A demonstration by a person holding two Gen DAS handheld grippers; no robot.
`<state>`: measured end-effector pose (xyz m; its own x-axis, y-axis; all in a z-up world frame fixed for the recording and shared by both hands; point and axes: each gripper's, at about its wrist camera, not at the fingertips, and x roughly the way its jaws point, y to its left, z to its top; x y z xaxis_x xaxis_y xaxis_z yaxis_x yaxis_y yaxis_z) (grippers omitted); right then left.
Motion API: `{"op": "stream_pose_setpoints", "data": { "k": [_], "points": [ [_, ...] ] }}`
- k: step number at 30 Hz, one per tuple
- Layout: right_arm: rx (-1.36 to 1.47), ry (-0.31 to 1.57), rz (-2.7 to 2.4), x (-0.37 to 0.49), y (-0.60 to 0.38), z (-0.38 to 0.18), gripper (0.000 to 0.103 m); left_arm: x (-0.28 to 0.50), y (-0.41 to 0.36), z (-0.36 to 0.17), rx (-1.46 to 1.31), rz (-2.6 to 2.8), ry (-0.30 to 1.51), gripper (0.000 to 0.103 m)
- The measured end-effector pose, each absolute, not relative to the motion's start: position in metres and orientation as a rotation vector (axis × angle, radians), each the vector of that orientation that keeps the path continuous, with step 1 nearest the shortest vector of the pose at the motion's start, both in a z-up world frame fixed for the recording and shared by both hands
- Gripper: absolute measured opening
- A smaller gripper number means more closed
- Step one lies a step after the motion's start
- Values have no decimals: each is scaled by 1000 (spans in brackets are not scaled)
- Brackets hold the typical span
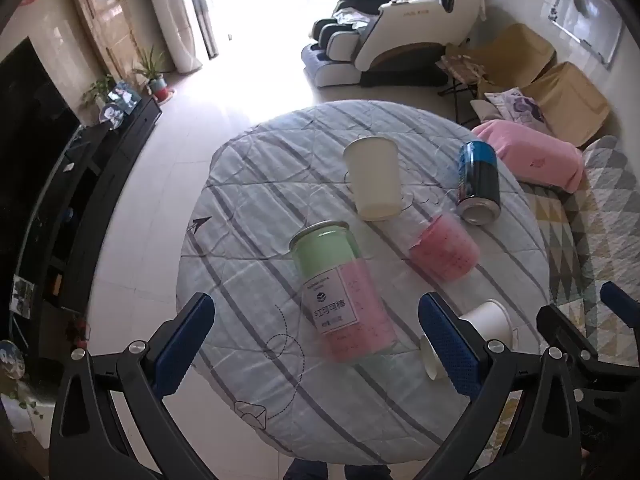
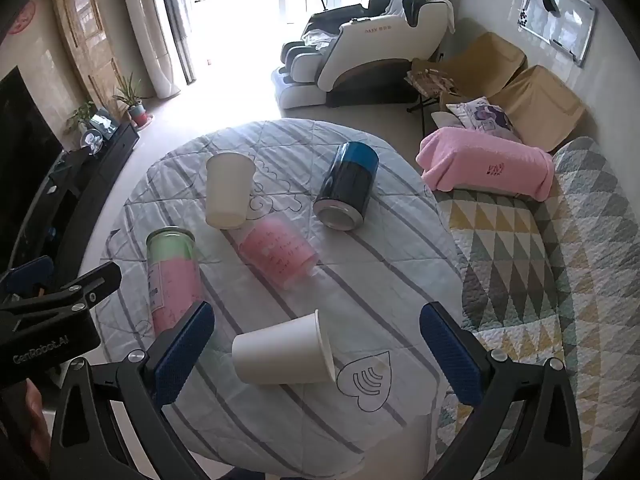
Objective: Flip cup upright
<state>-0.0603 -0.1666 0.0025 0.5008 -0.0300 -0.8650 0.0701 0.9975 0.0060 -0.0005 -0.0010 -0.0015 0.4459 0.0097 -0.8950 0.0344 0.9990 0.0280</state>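
Near desk (image 2: 400, 280) front edge: paper cup (image 2: 282, 350) on its side between wide right claw (image 2: 316, 350) blades; left claw (image 1: 316, 340) wide too.

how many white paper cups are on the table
2. One cup stands mouth-down at the far side, left of the blue can. The other cup lies on its side at the near edge, in front of the right gripper. None looks hidden.
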Motion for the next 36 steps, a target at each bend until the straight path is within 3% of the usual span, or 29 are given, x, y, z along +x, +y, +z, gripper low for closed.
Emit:
{"op": "stream_pose_setpoints", "data": {
  "k": [30, 36],
  "points": [
    [1, 1087, 10, -34, -170, -11, 103, 12, -2, -55, -82, 61, 1221, 103],
    [2, 1076, 22, -29, -178, -14, 103, 28, -3, -87, -108, 63, 1259, 92]
  ]
}}
